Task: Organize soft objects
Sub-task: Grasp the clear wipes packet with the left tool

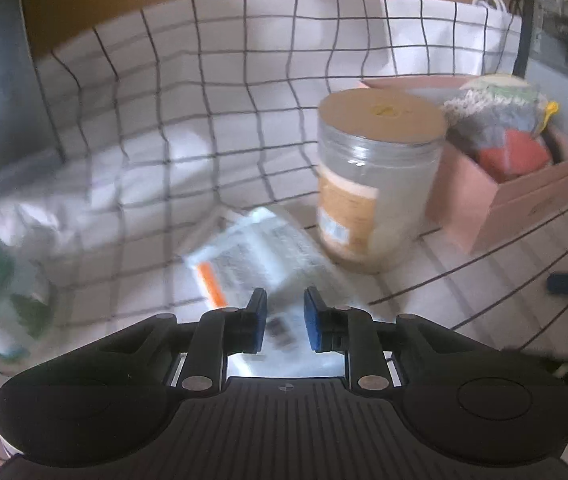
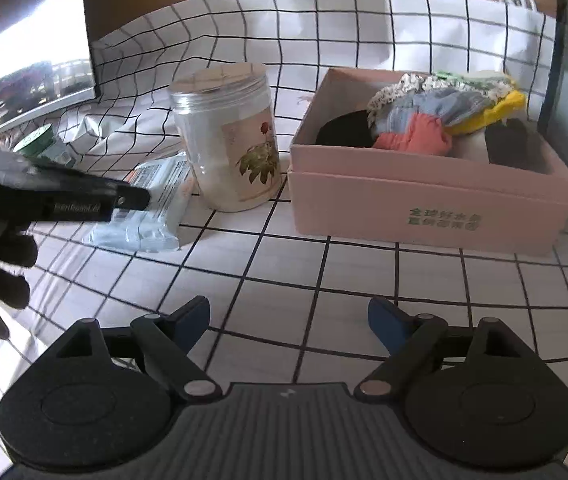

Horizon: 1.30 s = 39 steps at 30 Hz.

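Left gripper jaws narrowly parted, empty, over a packet; right gripper wide, empty; jar beside box.

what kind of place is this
Probably a home tabletop used for tidying: a grid-pattern cloth covers it, with a pink box of folded soft fabrics and a lidded jar.

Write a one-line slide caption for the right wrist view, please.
Open right gripper faces a pink box of soft fabrics, beside a clear jar.

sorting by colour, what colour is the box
Pink box, green print on its front; clearest in the right wrist view.
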{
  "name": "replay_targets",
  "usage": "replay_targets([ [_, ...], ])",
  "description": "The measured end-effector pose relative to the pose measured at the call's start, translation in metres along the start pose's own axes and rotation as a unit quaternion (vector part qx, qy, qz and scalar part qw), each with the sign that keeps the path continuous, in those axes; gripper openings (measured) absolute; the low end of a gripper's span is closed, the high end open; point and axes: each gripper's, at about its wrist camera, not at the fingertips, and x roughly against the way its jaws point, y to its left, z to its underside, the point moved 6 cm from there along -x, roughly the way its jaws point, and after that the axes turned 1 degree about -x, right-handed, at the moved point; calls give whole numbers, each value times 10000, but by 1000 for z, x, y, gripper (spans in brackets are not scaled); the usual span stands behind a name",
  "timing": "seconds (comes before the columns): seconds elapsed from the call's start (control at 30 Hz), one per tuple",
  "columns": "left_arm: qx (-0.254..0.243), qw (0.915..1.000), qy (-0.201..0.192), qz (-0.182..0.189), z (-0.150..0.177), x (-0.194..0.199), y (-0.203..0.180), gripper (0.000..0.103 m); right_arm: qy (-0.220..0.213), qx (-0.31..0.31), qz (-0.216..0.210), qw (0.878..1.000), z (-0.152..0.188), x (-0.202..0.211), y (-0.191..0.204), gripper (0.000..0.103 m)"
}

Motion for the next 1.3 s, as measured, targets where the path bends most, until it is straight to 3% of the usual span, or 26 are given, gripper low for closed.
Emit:
replay_targets([
  [0.2,440,9984,130,335,-8,-6,-9,39,-30,342,12,9994,4,-2,10,99],
  [0.3,433,9983,155,350,-13,-8,-20,40,-11,366,-26,9993,3,-3,11,101],
  [0.37,83,9998,153,117,-14,-10,-28,40,-19,362,-43,9993,5,-3,13,101],
  [0.43,-424,9982,168,-384,-12,-12,-32,42,-25,352,-58,9994,5,-3,13,101],
  [0.5,-618,9959,178,-635,-8,-11,-30,47,-27,347,-67,9994,5,-3,14,102],
  [0.67,-501,9954,251,-782,-3,-9,-15,50,-41,305,-134,9994,6,-3,13,103],
  [0.8,-310,9981,307,-428,-4,-12,-20,82,-47,288,-146,9995,5,-3,13,103],
  [0.9,-150,9988,172,-422,-4,-10,-19,79,-64,249,-200,9995,5,-2,12,103],
  [1.0,-248,9950,210,-943,1,-14,-7,81,-78,210,-239,9995,5,-1,11,103],
  [1.03,-211,9951,186,-949,2,-16,-2,84,-81,199,-244,9995,4,-1,11,103],
  [1.3,744,9956,317,-467,4,-39,36,100,-74,202,-243,9995,4,0,10,103],
])
